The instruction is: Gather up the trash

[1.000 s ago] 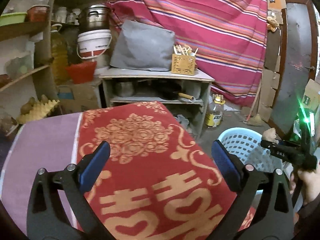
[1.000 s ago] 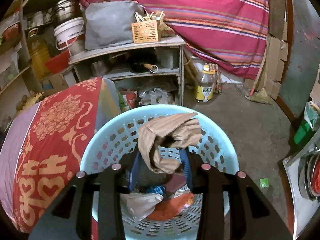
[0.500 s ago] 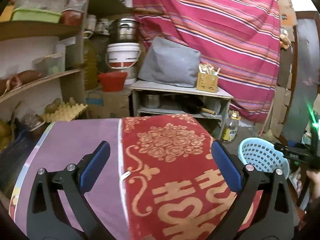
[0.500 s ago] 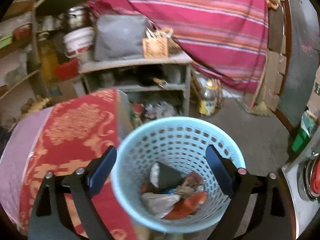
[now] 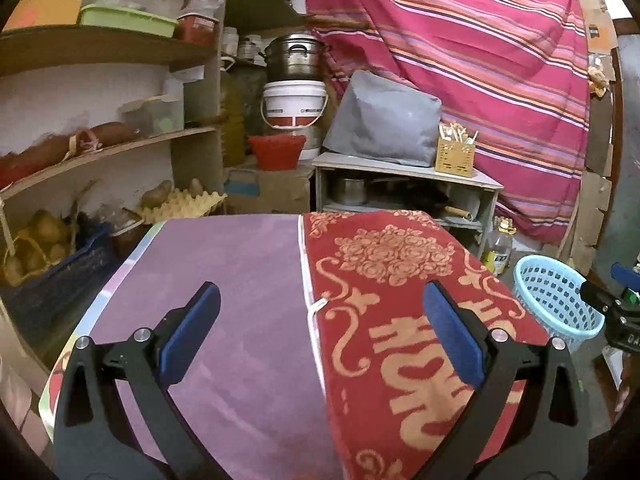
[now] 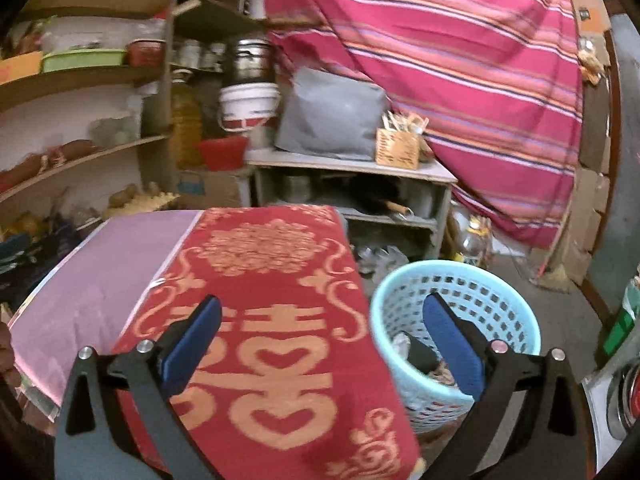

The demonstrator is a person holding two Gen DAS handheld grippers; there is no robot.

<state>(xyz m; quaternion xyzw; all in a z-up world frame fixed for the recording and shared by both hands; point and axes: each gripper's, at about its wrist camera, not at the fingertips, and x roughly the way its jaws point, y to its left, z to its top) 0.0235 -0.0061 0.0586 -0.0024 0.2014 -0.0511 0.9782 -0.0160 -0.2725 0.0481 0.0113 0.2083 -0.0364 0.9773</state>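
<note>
- Your left gripper [image 5: 320, 324] hung spread wide with nothing between its blue pads, above a table draped in a purple cloth [image 5: 224, 280] and a red towel [image 5: 404, 280] patterned in gold.
- Your right gripper [image 6: 320, 328] was likewise released, straddling the towel's edge and the light-blue trash basket [image 6: 460, 292].
- The basket stood on the floor just beside the table, with crumpled trash [image 6: 424, 356] inside.
- Behind stood wooden shelves [image 5: 104, 40], a low grey cabinet [image 5: 404, 172] and a striped pink curtain [image 5: 480, 52].
</note>
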